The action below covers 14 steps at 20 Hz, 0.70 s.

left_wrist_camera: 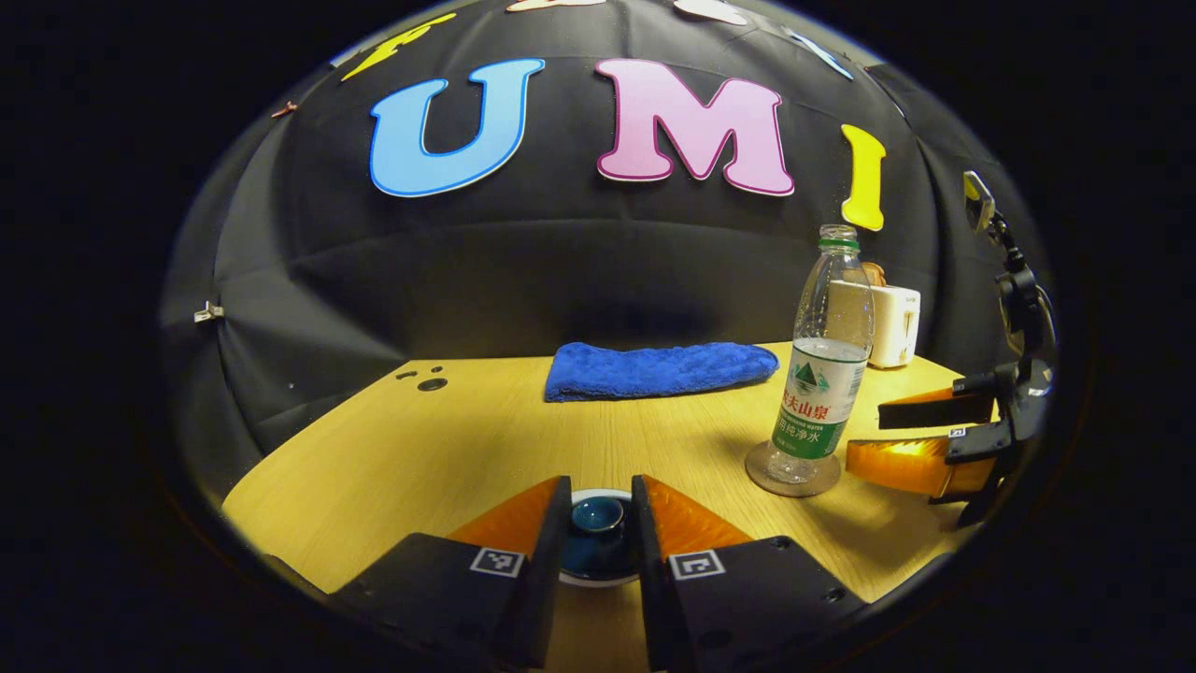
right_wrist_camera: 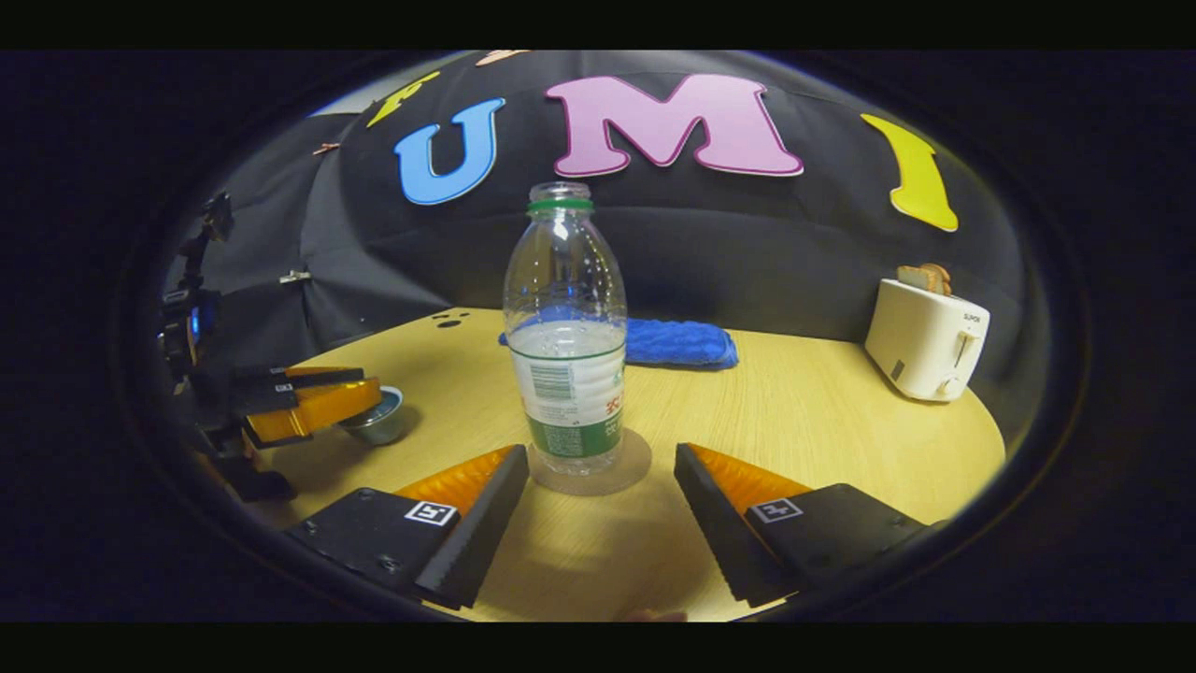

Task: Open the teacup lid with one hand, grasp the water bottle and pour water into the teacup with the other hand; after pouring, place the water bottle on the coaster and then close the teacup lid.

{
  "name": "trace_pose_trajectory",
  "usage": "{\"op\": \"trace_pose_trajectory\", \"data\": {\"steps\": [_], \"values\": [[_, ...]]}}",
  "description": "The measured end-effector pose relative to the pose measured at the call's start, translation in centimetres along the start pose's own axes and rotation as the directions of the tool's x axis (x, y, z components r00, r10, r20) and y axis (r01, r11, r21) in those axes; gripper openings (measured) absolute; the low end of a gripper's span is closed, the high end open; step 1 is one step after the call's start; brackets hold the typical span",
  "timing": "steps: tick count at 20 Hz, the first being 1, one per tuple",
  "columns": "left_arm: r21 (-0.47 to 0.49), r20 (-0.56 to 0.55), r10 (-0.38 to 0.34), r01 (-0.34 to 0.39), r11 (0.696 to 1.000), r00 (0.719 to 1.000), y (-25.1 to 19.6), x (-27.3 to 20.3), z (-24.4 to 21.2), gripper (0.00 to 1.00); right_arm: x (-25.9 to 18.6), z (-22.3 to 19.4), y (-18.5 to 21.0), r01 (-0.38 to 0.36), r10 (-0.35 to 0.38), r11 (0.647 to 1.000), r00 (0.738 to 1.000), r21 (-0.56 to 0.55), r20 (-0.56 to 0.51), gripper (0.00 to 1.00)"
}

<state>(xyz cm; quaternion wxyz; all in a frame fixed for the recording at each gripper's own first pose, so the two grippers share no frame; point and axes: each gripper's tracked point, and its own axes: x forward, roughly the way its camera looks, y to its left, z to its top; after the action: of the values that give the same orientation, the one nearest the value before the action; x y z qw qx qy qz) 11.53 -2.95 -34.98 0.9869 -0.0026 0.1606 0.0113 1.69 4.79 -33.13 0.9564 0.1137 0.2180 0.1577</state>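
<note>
Left tongs pinch the teacup lid; right tongs spread before the upright water bottle.

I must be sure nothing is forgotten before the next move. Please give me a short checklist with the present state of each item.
1. Water bottle stands upright on the coaster: ok.
2. Right gripper open, clear of the bottle: ok.
3. Bottle cap removed, neck open: ok.
4. Left gripper fingers on both sides of the lid knob: ok.
5. Left gripper pressing firmly on the knob: cannot tell.
6. Lid seated on the teacup: cannot tell.
</note>
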Motion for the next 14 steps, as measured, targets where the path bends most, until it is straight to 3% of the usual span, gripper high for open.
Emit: {"op": "trace_pose_trajectory", "data": {"steps": [2, 7, 14], "values": [[0.004, -0.001, -0.006, 0.006, 1.000, 1.000, -0.1, -0.4, 0.5, 0.56, -0.8, 0.9, 0.2, 0.000, 0.000, 1.000, 1.000, -0.006, 0.013, 0.97], [-0.003, 0.017, -0.010, 0.010, 1.000, 1.000, -0.7, -2.6, 4.1, 0.56, -3.4, 4.6, 0.4, 0.016, -0.013, 0.998, 0.999, -0.068, 0.042, 0.97], [0.007, 0.044, -0.043, 0.042, 0.999, 0.998, -1.5, -7.3, 12.4, 0.56, -8.8, 12.4, 2.1, 0.028, -0.025, 0.999, 0.995, -0.035, 0.099, 0.97]]}}
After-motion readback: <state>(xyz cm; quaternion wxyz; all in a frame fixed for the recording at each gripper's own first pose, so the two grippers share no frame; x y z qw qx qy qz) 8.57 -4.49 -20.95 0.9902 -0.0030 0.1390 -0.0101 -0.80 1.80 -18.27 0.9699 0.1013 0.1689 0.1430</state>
